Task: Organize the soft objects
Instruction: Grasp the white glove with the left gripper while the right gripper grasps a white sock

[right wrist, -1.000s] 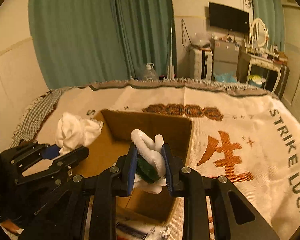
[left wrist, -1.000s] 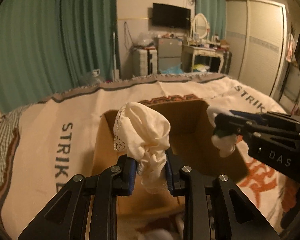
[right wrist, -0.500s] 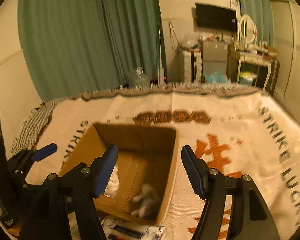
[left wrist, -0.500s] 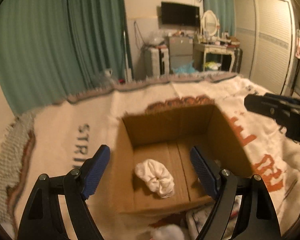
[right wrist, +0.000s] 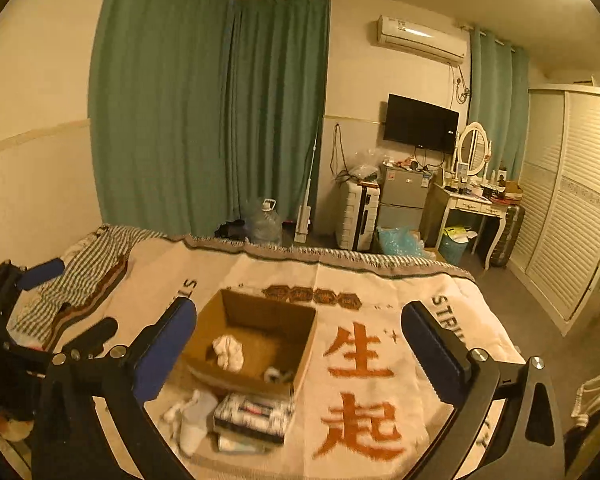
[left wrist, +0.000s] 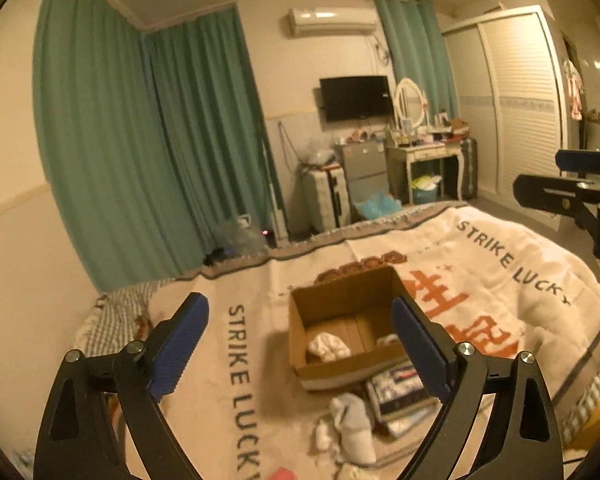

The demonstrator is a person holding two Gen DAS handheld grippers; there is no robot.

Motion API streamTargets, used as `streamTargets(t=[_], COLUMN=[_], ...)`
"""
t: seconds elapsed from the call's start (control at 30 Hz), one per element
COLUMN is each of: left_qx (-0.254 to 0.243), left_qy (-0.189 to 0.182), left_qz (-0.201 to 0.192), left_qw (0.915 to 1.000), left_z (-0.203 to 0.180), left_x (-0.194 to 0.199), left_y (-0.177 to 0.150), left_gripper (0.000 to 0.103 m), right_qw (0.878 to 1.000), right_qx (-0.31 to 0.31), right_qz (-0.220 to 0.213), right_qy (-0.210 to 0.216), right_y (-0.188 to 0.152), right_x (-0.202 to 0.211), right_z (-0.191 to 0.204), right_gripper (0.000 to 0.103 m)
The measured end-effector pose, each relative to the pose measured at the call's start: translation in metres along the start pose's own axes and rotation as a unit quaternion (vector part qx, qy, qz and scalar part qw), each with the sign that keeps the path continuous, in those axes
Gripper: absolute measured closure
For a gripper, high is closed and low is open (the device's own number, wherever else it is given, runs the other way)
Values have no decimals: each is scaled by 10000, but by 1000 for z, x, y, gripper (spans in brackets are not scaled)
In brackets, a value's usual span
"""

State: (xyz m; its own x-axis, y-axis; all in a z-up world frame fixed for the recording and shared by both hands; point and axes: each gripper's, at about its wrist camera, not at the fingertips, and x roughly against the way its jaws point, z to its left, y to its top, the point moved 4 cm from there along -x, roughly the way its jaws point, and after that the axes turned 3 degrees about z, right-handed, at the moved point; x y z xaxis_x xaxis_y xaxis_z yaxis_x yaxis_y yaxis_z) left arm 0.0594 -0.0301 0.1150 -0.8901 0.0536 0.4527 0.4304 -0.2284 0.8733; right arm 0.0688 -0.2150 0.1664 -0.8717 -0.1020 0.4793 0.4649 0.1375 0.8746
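An open cardboard box [left wrist: 348, 300] [right wrist: 268, 312] stands on the bed's printed blanket [left wrist: 500, 272] [right wrist: 364, 360]. Inside lie a bunched white cloth [left wrist: 328, 346] [right wrist: 229, 352] and a small white-and-green soft toy [left wrist: 386, 339] [right wrist: 278, 375]. My left gripper [left wrist: 296, 344] is open and empty, held high above and behind the box. My right gripper [right wrist: 300, 344] is open and empty, also high above the box. White socks [left wrist: 352, 420] [right wrist: 192, 420] lie on the blanket in front of the box.
Flat printed packs [left wrist: 400, 392] [right wrist: 252, 416] lie against the box's near side. A checked cloth [right wrist: 84, 272] lies at the bed's left. Beyond the bed stand green curtains [right wrist: 204, 120], a suitcase [right wrist: 358, 216], a dressing table [right wrist: 472, 208] and a wardrobe [right wrist: 572, 208].
Both grippers opened and let the white cloth and the soft toy drop into the box. Both then rose and pulled back, so the box now looks smaller.
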Motion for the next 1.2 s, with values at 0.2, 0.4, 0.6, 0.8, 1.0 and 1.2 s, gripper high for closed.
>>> streamTargets(t=[0.2,0.4,0.6,0.8,1.0,1.2], left_qx=[12,261,513,435,861,1199], left_qy=[-166,-110,-290,-136,63,36], left_qz=[457,747,1197,1643,2012,2073], left_qw=[9988,9968,9911,9854,9757,9709], left_z=[-19,-29,-39,-45,-19,-3], left_x=[5,-9,-28,-48,-69,-75], left_y=[-58,-124,-184,-229,-259,-264], left_gripper=[9,9,9,9,9,10], right_qw=[9990,9971,9896,9799,9659,9562], right_qx=[207,-91,-416,-415,-666,-807], right_qz=[347,732,1362,1937,2465,2732], right_qy=[170,175,208,252,423,671], right_y=[-62,-144,-218,-269,-301,-319], right_x=[28,8,-38,-72,-98,-124], right_z=[19,30,46,64,74,91], right_gripper=[0,0,0,2,11,30])
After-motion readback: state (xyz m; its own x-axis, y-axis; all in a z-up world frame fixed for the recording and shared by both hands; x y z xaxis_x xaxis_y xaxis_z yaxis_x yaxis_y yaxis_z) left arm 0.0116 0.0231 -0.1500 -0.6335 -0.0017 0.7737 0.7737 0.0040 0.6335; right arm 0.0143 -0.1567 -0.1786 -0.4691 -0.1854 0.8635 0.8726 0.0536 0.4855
